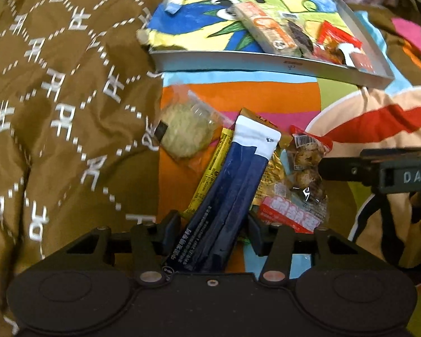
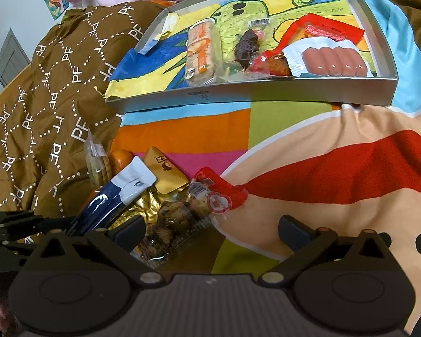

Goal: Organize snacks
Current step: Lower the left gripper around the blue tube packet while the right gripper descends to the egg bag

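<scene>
Blue packet (image 1: pixel 233 185): pinched between left tool (image 1: pixel 213 231) fingers, on top of the snack pile (image 1: pixel 294 179) on the bedspread (image 1: pixel 238 95).
Tray (image 2: pixel 384 56): beyond the pile, snacks at its right end, left half bare; open strip of bedspread between the two.
Writing: "PF" all over brown quilt (image 1: pixel 56 112); "DAS" on right tool seen in left view.
Right tool (image 2: pixel 210 231): spread wide, nothing between, angled down just right of the pile.
</scene>
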`<state>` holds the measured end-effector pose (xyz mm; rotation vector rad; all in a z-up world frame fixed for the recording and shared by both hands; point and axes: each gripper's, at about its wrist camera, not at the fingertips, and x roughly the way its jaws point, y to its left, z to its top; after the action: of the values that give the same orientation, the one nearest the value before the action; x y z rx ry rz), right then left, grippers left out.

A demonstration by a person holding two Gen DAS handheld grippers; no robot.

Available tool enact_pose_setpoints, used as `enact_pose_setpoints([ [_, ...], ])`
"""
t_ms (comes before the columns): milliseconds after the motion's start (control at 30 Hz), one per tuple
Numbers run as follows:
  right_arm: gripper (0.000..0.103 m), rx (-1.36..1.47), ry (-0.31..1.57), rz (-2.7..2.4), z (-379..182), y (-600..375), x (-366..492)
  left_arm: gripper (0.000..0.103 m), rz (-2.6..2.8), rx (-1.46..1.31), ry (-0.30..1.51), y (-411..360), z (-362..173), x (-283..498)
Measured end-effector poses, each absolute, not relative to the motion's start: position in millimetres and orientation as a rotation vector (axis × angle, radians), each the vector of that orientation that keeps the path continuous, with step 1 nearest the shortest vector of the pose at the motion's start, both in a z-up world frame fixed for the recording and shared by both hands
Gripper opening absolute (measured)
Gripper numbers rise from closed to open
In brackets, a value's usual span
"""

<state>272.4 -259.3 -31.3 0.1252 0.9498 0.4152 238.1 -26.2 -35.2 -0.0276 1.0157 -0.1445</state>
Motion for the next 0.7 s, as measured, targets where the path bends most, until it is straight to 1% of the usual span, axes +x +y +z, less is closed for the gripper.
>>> enact_pose_setpoints([
  [133, 0.103, 0.11, 0.952, 0.414, -33, -259, 273, 0.052, -0.133, -0.087, 1.023, -20, -34, 229],
  [400, 0.103, 0.046, 0.926, 0.423, -37, -247, 269, 0.052, -0.094, -0.11, 0.996, -10, -33, 204],
  [700, 0.103, 0.11, 0.886, 0.467, -39, -239, 263, 0.052, -0.1, -0.158, 0.958, 2, -37, 189],
])
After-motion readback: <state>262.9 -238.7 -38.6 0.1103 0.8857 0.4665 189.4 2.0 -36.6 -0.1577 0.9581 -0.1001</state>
